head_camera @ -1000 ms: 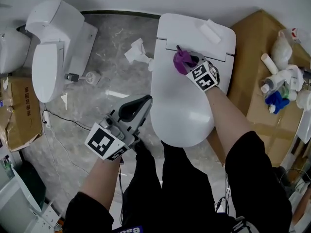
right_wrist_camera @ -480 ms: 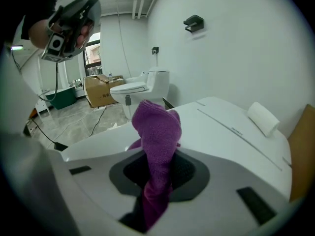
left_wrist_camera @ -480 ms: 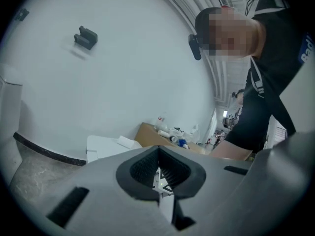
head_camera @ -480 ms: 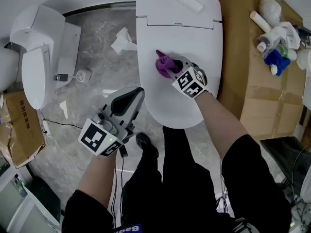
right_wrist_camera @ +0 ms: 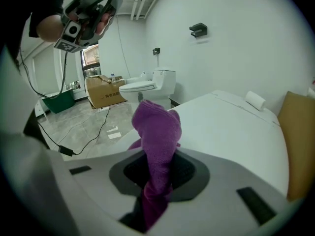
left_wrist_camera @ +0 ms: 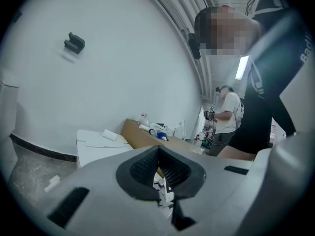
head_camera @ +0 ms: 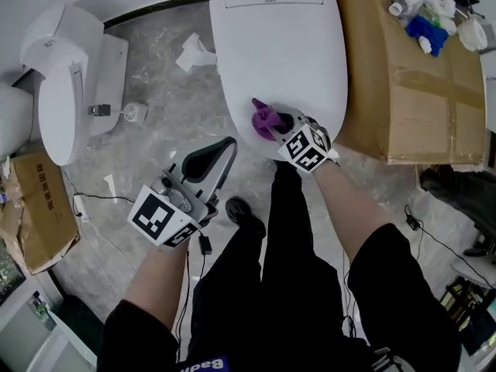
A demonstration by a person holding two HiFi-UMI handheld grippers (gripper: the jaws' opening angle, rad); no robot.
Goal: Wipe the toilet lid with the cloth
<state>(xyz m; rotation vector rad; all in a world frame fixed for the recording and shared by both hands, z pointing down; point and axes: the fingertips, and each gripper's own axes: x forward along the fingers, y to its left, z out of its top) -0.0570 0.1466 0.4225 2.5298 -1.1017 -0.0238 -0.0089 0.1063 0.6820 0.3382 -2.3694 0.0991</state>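
Holds a purple cloth (head_camera: 262, 115) pinched tight in the right gripper (head_camera: 275, 121), near the middle of the head view. Presses it onto the white toilet lid (head_camera: 279, 53), at the rounded lower end of the lid, close to the edge. In the right gripper view, shown as a crumpled bunch standing up from between the closed jaws, with the lid behind it at the right side of the frame.

Carries the left gripper (head_camera: 230, 144) at lower left of centre in the head view, above the grey floor (head_camera: 155, 149) and apart from the lid. Shut narrow, with nothing inside.

Just beside the lid at the right, a cardboard box (head_camera: 403, 91), with bottles (head_camera: 418, 10) on it in the upper right corner. At the upper left, a second toilet (head_camera: 62, 91), with a brush (head_camera: 133, 113) near it and crumpled paper (head_camera: 194, 53) on the floor.
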